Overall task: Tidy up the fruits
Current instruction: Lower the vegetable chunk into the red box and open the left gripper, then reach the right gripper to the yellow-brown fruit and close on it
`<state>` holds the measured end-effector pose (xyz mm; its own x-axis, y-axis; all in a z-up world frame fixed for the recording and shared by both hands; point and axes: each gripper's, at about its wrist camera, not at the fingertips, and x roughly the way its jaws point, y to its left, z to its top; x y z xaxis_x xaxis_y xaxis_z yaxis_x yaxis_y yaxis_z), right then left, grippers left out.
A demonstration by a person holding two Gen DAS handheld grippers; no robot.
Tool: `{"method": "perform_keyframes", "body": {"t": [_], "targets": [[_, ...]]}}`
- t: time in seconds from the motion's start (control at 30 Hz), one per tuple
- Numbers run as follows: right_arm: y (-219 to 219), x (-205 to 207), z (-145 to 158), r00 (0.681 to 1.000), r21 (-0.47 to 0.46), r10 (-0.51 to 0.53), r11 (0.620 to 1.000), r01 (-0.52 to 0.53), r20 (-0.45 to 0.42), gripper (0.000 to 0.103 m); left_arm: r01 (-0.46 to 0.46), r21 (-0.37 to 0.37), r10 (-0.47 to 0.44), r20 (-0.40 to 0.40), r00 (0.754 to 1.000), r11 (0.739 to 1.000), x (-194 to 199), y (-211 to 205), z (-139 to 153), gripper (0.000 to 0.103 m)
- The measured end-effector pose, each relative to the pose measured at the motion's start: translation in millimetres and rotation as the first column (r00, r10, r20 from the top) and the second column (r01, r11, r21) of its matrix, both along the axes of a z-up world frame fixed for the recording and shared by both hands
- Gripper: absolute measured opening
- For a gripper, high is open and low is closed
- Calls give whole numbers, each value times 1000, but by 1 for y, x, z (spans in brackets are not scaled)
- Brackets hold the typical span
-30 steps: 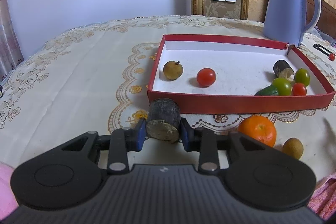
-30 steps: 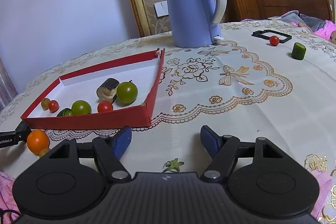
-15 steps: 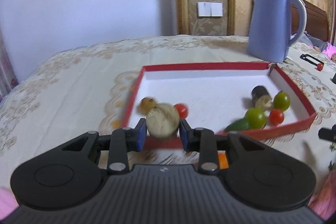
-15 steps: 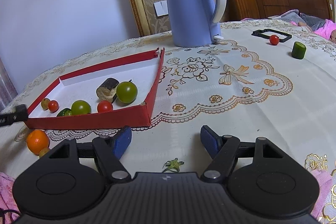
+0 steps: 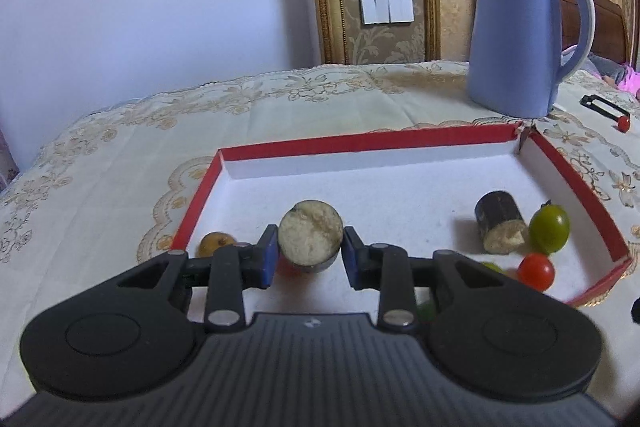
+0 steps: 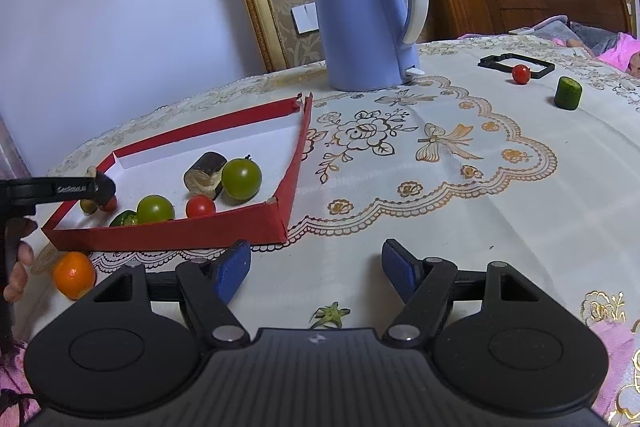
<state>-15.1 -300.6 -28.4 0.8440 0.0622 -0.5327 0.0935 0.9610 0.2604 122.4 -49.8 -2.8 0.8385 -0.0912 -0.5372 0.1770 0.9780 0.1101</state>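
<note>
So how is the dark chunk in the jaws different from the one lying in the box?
The held chunk is clamped in the left gripper, pale cut face toward the camera. The other chunk lies on its side in the red box, beside a green tomato. Both have dark skin and pale flesh.

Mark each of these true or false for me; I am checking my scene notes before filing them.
1. The left gripper holds a dark-skinned cut piece over the red tray. True.
2. The right gripper grips the orange. False: its jaws stand open with nothing between them; the orange lies on the cloth outside the tray.
3. A second dark cut piece lies in the tray beside a green tomato. True.
4. The blue kettle stands inside the tray. False: it stands on the tablecloth behind the tray.
5. A red cherry tomato lies outside the tray, at a black frame. True.
</note>
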Motion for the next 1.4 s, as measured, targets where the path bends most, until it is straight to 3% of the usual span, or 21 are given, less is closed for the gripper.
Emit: {"method": "perform_keyframes", "body": {"t": [0.2, 0.3, 0.43, 0.57, 0.77, 0.87, 1.07, 1.2, 1.4], "targets": [[0, 0, 0, 1000, 1, 3, 1000, -3, 1, 72, 5, 30, -5, -7, 1000, 1000, 9, -9, -3, 32], [1, 1, 0, 1000, 1, 1, 1000, -1, -1, 72, 13, 8, -12, -30, 999, 1000, 12, -8, -4, 33], [1, 1, -1, 1000, 0, 1, 1000, -1, -2, 72, 4, 55, -2, -27, 1000, 998, 13, -11, -6, 35], [1, 1, -1, 1000, 0, 1, 1000, -1, -4, 72, -7, 0, 7, -46, 999, 1000, 9, -1, 0, 40], [2, 1, -1, 1000, -2, 6, 1000, -6, -6, 72, -20, -22, 20, 1, 1000, 1000, -23, 21, 17, 44], [2, 1, -1, 1000, -3, 9, 1000, -9, -7, 72, -11, -52, 11, 5, 1000, 999, -46, 36, 21, 52], [3, 2, -1, 1000, -10, 11, 1000, -11, -10, 72, -2, -40, 2, -22, 1000, 999, -82, 54, 3, 56], [5, 1, 0, 1000, -21, 17, 1000, -17, -1, 72, 1, -76, -3, -34, 999, 997, -97, 67, -6, 58], [38, -10, 11, 989, -142, 140, 981, -132, 49, 72, 5, -94, -10, -51, 999, 996, -104, 80, -14, 66]]}}
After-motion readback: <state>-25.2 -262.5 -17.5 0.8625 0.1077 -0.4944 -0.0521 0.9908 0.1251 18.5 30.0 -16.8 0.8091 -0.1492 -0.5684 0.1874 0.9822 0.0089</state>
